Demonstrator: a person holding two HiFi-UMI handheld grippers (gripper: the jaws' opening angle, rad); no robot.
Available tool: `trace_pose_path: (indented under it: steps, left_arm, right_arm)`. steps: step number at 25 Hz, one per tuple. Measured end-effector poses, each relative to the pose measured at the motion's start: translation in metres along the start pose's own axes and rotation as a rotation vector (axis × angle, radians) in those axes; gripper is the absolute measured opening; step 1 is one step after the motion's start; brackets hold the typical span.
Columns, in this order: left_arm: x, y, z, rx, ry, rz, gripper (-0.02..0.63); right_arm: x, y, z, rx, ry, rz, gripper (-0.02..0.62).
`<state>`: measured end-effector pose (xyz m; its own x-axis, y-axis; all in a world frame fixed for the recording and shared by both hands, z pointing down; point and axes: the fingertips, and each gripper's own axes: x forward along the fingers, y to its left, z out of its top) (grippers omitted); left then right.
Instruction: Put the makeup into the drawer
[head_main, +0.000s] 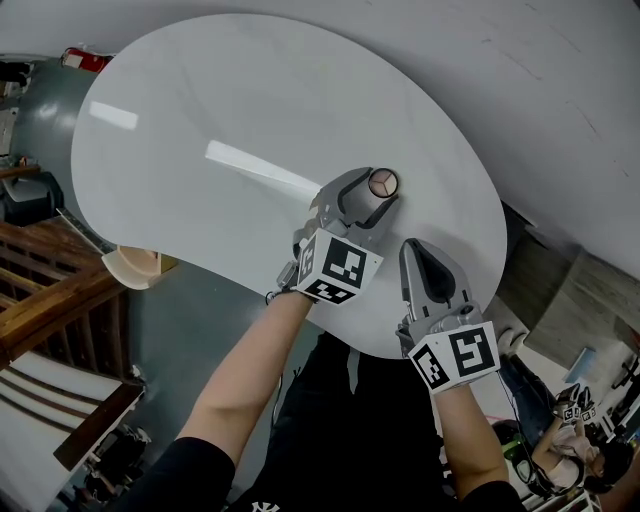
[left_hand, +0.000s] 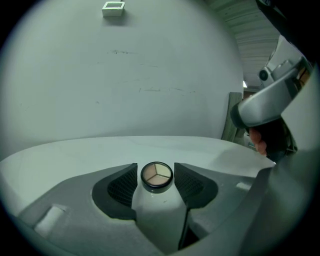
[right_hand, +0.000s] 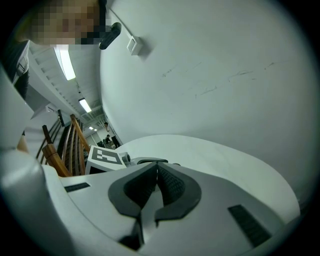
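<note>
Left hand-held gripper spread around makeup compact on table; right hand-held gripper closed

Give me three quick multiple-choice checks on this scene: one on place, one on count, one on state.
1. Where is the makeup compact?
A. On the table, between the pads of the left claw
B. In a drawer
C. On the floor

2. How many shades show in it?
A. One
B. Three
C. Five

3. How does the right claw stand?
A. Wide open
B. Shut on a brush
C. Shut, empty

Answers:
1 A: the compact sits on the white top inside the open left claw.
2 B: three wedges fill the round pan.
3 C: its pads meet with nothing between them.
</note>
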<state>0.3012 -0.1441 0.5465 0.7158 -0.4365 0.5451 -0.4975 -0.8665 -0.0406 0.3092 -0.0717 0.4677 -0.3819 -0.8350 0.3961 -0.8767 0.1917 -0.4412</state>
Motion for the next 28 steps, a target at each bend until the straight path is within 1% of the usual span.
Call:
trace_pose_path:
  steps: [3, 11, 14, 18, 24, 28]
  left_arm:
    - [0.002, -0.002, -0.002, 0.024, 0.025, -0.002, 0.216]
    - [0.010, -0.003, -0.010, 0.034, 0.124, 0.003, 0.216]
    - [0.012, -0.002, -0.012, 0.035, 0.146, 0.010, 0.216]
    - [0.013, -0.001, -0.012, 0.018, 0.162, 0.001, 0.218]
    - [0.013, -0.001, -0.012, 0.023, 0.160, 0.002, 0.218]
    - [0.011, 0.003, -0.010, -0.012, 0.140, 0.012, 0.216]
  right_arm:
    - [0.002, -0.005, 0.001, 0.005, -0.004, -0.008, 0.015]
    - [0.001, -0.009, 0.004, 0.009, -0.008, -0.017, 0.015]
    - [0.001, -0.009, 0.005, 0.009, -0.008, -0.016, 0.015]
    - [0.001, -0.012, 0.003, 0.012, -0.002, -0.019, 0.015]
    - [0.000, -0.012, 0.004, 0.011, 0.005, -0.020, 0.015]
    - [0.000, -0.010, 0.005, 0.007, 0.009, -0.017, 0.015]
